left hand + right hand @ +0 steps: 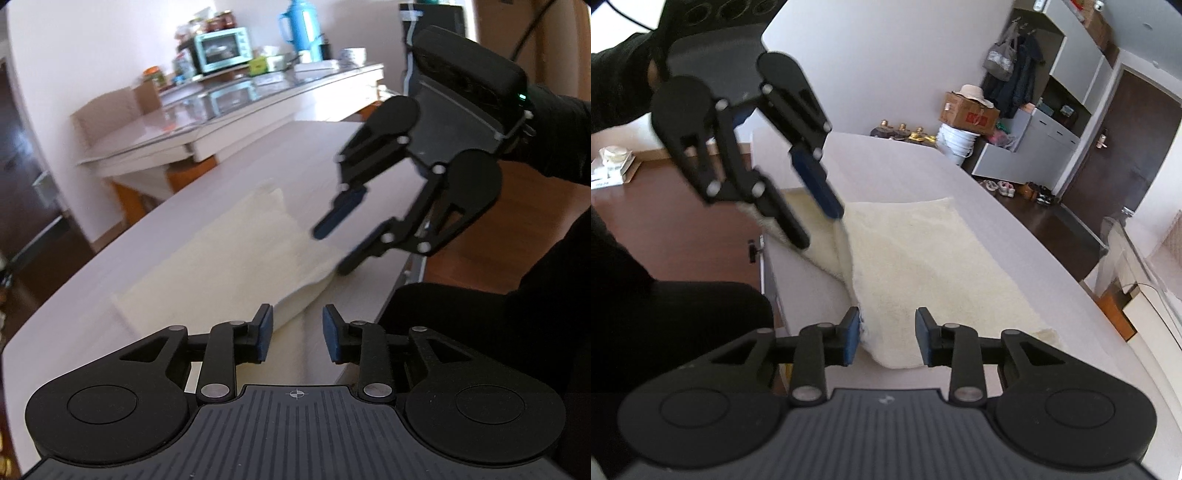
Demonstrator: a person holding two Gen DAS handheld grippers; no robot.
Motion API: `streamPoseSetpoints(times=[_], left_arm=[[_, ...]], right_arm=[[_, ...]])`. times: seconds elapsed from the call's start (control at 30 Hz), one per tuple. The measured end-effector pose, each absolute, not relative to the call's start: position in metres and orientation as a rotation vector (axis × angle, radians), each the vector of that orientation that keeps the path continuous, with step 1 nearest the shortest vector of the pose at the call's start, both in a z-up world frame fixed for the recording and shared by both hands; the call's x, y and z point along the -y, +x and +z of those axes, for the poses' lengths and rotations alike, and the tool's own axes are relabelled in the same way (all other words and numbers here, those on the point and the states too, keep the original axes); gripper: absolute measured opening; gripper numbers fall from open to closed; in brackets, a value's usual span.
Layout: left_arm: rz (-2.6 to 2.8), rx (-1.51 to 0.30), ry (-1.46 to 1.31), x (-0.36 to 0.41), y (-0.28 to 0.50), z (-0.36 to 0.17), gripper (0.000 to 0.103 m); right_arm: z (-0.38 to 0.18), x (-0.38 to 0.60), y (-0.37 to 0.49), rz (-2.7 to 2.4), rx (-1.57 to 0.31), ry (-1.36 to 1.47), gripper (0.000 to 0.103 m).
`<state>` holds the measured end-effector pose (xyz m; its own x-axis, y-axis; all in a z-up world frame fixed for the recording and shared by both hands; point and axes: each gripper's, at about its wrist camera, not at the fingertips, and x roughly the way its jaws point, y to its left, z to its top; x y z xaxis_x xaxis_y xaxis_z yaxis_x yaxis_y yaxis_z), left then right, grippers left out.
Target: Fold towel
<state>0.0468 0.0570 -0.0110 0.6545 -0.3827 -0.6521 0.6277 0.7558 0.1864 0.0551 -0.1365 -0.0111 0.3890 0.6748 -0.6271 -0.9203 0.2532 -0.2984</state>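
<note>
Now both grippers hang over the cream towel (923, 258) lying mid-frame on the white table (1015, 221): left gripper (297, 334) jaws apart, gripping nothing; right gripper (886, 338) jaws apart around the near fold, apparently not pinching. The risk is that the loose fold slumps open, or a shallow bite catches only one layer.

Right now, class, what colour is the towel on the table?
Cream, plain with no pattern; the towel shows best in the right wrist view.

teal toaster oven (223, 49), blue thermos (301, 29), cardboard box (967, 112), white buckets (956, 142)
</note>
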Motion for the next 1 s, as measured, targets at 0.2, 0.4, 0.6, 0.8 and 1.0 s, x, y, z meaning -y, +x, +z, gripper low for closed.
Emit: streamPoseSetpoints(times=[0.2,0.4,0.6,0.8,1.0], left_arm=[[-0.528,-0.623,0.416,-0.077,0.032,-0.006,0.049],[-0.484,-0.619,0.425,-0.095,0.01,-0.016,0.056],[-0.507,-0.63,0.486,-0.091,-0.007,-0.031,0.055],[-0.535,-0.623,0.531,-0.089,-0.015,-0.034,0.037],[-0.561,-0.635,0.583,-0.084,-0.02,-0.035,0.01]], right_arm=[[-0.016,0.136,0.043,1.108,-0.38,-0.752,0.007],[0.004,0.15,0.04,1.066,-0.374,-0.718,0.007],[0.017,0.17,0.039,1.008,-0.382,-0.672,0.007],[0.016,0.186,0.032,0.965,-0.413,-0.649,0.007],[0.016,0.188,0.037,0.946,-0.424,-0.637,0.007]])
